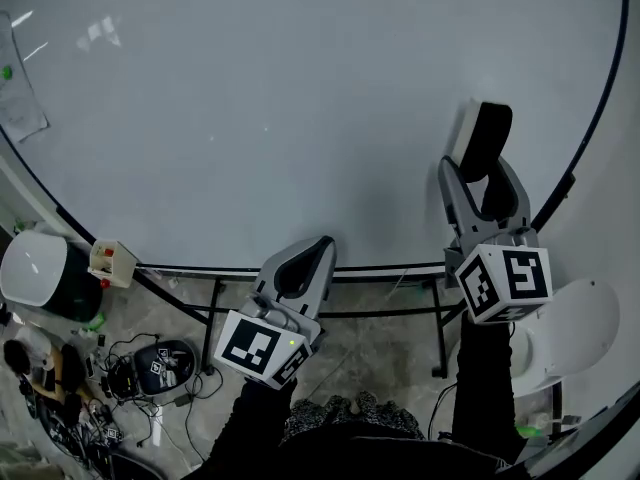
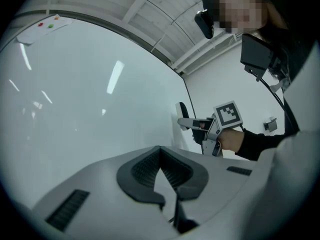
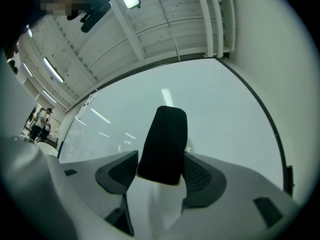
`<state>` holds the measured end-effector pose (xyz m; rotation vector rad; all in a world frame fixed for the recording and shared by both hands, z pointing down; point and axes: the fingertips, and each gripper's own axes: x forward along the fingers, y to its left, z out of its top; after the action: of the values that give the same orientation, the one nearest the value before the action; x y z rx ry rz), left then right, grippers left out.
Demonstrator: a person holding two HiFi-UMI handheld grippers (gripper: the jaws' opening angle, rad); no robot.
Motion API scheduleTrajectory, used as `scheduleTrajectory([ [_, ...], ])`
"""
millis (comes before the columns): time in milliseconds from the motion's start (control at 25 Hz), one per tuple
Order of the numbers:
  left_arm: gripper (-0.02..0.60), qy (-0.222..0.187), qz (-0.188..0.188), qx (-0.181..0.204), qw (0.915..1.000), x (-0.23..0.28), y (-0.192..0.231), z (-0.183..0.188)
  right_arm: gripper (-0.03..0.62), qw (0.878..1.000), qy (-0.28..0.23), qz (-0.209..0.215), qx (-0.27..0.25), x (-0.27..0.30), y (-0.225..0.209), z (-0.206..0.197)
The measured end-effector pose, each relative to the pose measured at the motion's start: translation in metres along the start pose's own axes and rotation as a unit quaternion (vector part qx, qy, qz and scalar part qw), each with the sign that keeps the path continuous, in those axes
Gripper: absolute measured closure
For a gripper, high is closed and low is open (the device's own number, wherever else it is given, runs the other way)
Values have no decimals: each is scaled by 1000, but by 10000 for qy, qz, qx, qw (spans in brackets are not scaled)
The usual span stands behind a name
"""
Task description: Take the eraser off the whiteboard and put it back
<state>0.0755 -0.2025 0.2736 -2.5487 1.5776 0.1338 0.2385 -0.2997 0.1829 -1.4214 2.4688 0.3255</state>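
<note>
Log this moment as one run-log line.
right gripper: shut on eraser, held up at right side of whiteboard | left gripper: shut, empty, near whiteboard lower edge | eraser-to-board contact: cannot tell

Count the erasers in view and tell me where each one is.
1. The eraser is clamped between the fingers of the right gripper, by the whiteboard's right side. The left gripper is empty. No other shows.

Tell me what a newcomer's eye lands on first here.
The big whiteboard fills most of the head view. In front of its right part, the right gripper is shut on a black eraser, dark against the white. The left gripper hangs lower, near the board's bottom edge, shut and empty.
</note>
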Motion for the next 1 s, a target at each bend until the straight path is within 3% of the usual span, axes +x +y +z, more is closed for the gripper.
scheduleTrajectory([
  [480, 575, 29, 720, -50, 9974, -139, 96, 4, 312, 9986, 88, 506, 157, 22, 163, -10],
  [1000, 575, 103, 1522, 19, 9883, -283, 180, 15, 312, 9918, 31, 1195, 447, 37, 335, -10],
])
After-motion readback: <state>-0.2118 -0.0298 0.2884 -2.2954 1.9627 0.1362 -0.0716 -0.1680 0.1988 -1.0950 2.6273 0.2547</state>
